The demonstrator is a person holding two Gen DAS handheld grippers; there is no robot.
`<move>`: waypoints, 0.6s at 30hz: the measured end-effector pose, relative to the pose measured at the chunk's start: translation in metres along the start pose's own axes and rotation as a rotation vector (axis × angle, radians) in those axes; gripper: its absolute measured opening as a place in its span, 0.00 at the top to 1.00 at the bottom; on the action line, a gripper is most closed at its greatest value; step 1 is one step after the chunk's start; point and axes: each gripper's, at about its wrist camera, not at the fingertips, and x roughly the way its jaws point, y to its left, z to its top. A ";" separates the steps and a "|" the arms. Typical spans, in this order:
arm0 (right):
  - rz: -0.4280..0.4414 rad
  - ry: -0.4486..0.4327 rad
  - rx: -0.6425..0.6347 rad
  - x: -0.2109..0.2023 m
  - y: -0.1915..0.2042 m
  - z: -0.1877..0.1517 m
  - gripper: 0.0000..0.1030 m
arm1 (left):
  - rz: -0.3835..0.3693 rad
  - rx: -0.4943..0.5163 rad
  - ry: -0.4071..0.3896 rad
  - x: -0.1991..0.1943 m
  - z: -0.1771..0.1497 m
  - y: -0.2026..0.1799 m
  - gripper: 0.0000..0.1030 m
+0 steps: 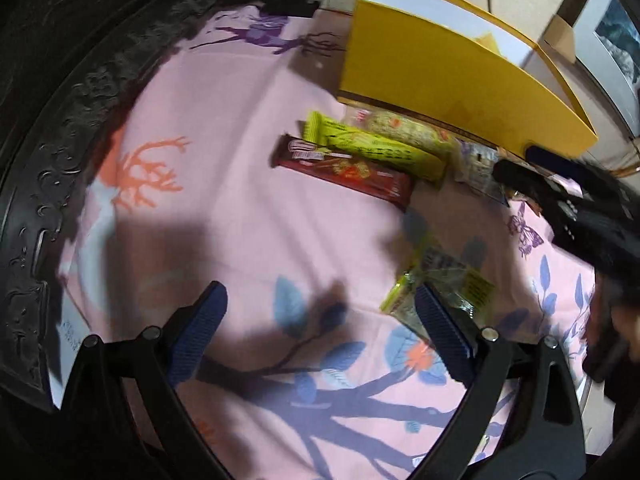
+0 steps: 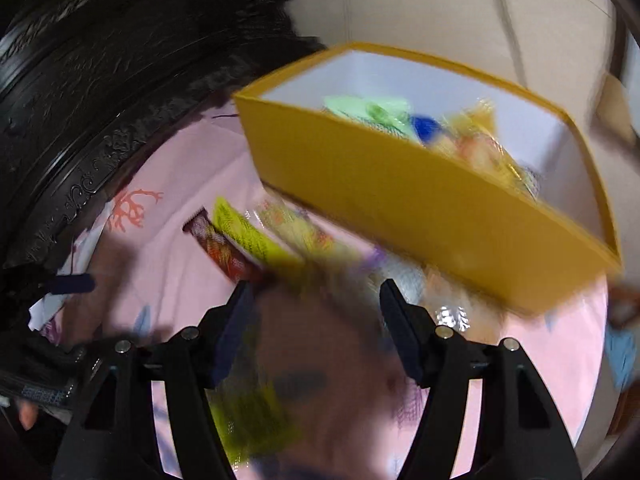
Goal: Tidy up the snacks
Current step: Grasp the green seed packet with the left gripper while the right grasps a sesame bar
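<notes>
Snacks lie on a pink printed cloth (image 1: 240, 216) before the yellow box (image 1: 460, 92): a red-brown bar (image 1: 344, 172), a lime-green pack (image 1: 376, 148), others beside. Left gripper (image 1: 320, 324) spread wide, empty; a small yellow-green packet (image 1: 444, 288) just behind its right finger. Right wrist view, blurred: right gripper (image 2: 316, 328) partly spread, nothing pinched; yellow box holds more snacks (image 2: 440, 136).

Two wrist fisheyes, both pitched steeply down, close over the table.
Shared ahead of both tongs: yellow cardboard box (image 1: 460, 80) (image 2: 420, 200), pink printed cloth (image 1: 248, 216) (image 2: 168, 236).
</notes>
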 end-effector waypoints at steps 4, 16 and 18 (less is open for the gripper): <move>-0.040 0.059 -0.091 0.043 0.011 0.029 0.40 | 0.005 0.005 -0.014 -0.011 0.000 0.004 0.07; -0.073 0.246 -0.130 0.115 0.018 0.044 0.53 | -0.071 0.094 0.127 0.015 -0.018 -0.018 0.07; -0.064 0.251 -0.136 0.112 0.019 0.041 0.58 | -0.091 0.112 0.157 0.022 -0.020 -0.026 0.07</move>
